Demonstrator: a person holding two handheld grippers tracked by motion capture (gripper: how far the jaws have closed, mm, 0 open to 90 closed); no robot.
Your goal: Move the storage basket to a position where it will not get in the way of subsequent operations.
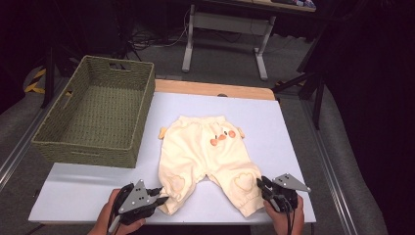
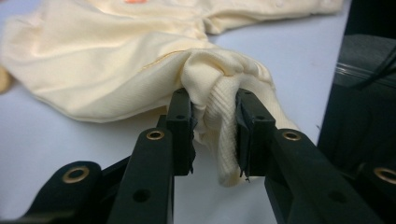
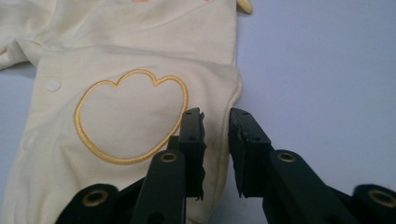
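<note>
Cream baby trousers [image 1: 205, 152] lie flat on the white table top [image 1: 88, 186], waist away from me, with orange marks by the waistband and a heart patch on each knee. My left gripper [image 1: 164, 196] is at the left leg's end. In the left gripper view its jaws [image 2: 214, 112] pinch the bunched ribbed cuff [image 2: 219, 140]. My right gripper [image 1: 262, 185] is at the right leg's end. In the right gripper view its jaws [image 3: 216, 126] stand apart over the outer edge of that leg, just right of the heart patch [image 3: 130, 116], pads clear of the cloth.
A green woven basket [image 1: 83, 152] stands at the table's left, overhanging its edge, with nothing inside. A wooden strip [image 1: 210, 89] runs along the far edge. Beyond it are a desk frame [image 1: 225, 34] and cables on the floor. Dark curtain lies to the right.
</note>
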